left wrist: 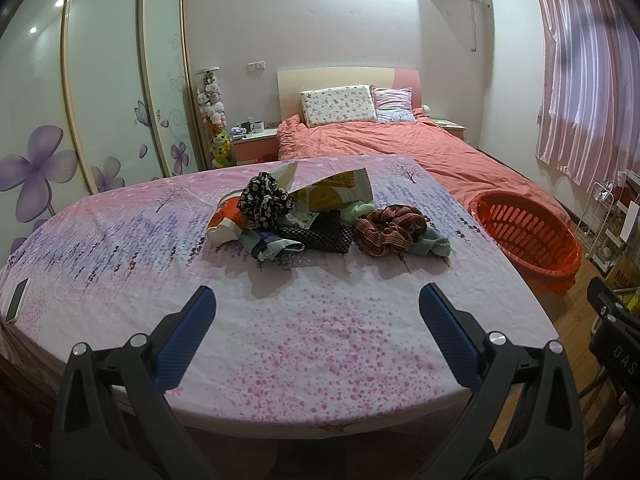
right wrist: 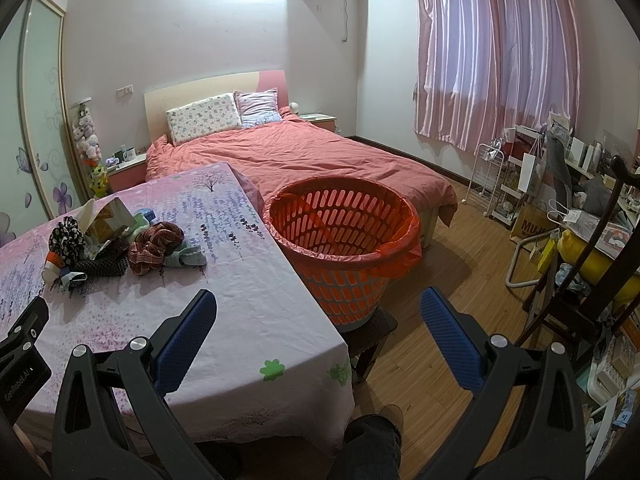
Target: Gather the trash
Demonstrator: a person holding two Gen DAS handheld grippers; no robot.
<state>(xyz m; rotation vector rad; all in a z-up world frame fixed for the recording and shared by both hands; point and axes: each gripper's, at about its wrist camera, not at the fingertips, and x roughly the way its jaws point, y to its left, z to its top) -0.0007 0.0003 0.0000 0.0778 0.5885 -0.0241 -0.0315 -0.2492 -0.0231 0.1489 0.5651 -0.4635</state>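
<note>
A heap of items lies mid-table on the pink floral cloth [left wrist: 304, 344]: a yellow snack bag [left wrist: 334, 194], an orange-white wrapper [left wrist: 226, 222], a black-white scrunchie [left wrist: 264, 198], a red-brown scrunchie [left wrist: 390, 226], a black woven pouch [left wrist: 320, 236] and a green cloth [left wrist: 430, 246]. The heap also shows in the right wrist view [right wrist: 116, 240]. An orange basket [right wrist: 344, 240] lined with a red bag stands beside the table's right edge, also in the left wrist view [left wrist: 528, 236]. My left gripper [left wrist: 318, 312] is open and empty above the near table. My right gripper [right wrist: 318, 316] is open and empty over the table's right corner.
A white phone [left wrist: 16, 300] lies at the table's left edge. A bed with a red duvet [right wrist: 296, 156] stands behind. A wardrobe [left wrist: 100, 92] is on the left. A wire rack [right wrist: 490, 176], chair and clutter [right wrist: 580, 240] line the right side over wooden floor [right wrist: 440, 352].
</note>
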